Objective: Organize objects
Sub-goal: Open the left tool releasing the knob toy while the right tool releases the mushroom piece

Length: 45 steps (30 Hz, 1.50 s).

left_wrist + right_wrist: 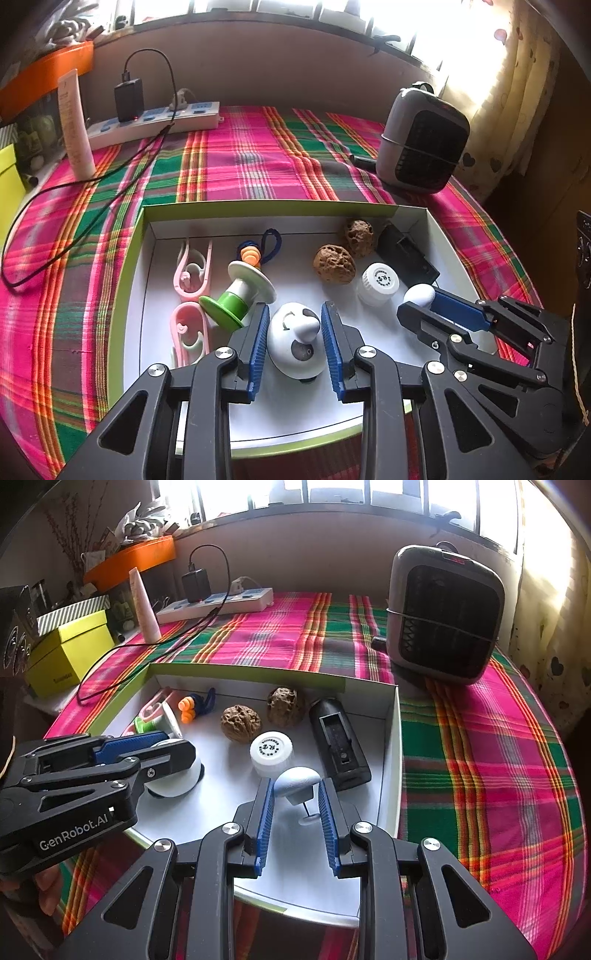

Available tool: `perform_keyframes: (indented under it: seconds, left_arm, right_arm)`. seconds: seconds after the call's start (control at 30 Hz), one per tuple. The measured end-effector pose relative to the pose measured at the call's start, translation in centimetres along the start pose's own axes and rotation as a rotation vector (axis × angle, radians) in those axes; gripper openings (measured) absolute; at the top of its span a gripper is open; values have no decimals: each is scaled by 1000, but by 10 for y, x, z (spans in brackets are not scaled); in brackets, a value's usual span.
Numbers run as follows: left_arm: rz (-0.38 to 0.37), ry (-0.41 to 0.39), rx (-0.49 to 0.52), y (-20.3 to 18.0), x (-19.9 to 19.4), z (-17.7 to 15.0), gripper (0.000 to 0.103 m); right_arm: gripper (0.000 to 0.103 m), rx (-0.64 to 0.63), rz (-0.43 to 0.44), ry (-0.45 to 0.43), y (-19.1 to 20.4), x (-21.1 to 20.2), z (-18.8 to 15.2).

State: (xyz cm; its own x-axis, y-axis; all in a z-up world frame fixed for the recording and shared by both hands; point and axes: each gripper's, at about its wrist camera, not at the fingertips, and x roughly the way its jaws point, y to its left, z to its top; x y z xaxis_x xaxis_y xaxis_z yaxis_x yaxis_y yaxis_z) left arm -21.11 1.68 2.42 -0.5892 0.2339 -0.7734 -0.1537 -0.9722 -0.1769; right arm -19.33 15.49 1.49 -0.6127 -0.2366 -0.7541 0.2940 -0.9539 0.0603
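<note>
A shallow white box with a lime rim [133, 258] [393, 738] lies on the plaid cloth and holds the objects. My left gripper [295, 328] [173, 749] straddles a white dome-shaped gadget [295, 343] [177, 779], blue pads touching its sides. My right gripper [295, 794] [417, 299] is shut on a small white mushroom-shaped piece [297, 781] [419, 294]. In the box also lie two walnuts [334, 264] [241, 723], a white cap [378, 282] [271, 751], a black case [406, 254] [338, 742], a green-white spool [238, 291], orange earplugs [251, 254] [188, 705] and pink clips [192, 273].
A grey heater [423, 136] [443, 613] stands at the back right. A power strip [155, 122] [218, 603] with a charger and trailing black cable [74, 184], and a pale tube [75, 125], stand at the back left. A yellow box [70, 650] sits far left.
</note>
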Motion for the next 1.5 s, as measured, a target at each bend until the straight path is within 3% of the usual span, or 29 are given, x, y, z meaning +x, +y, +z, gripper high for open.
perform_keyframes:
  seconds: [0.73, 0.9, 1.5]
  left_arm:
    - [3, 13, -11, 2, 3, 0, 33]
    - [-9, 14, -26, 4, 3, -1, 34]
    - [17, -46, -2, 0, -24, -4, 41]
  right_arm:
    - [27, 0, -18, 2, 0, 1, 1]
    - [35, -5, -13, -1, 1, 0, 1]
    - [36, -3, -25, -32, 6, -18, -4]
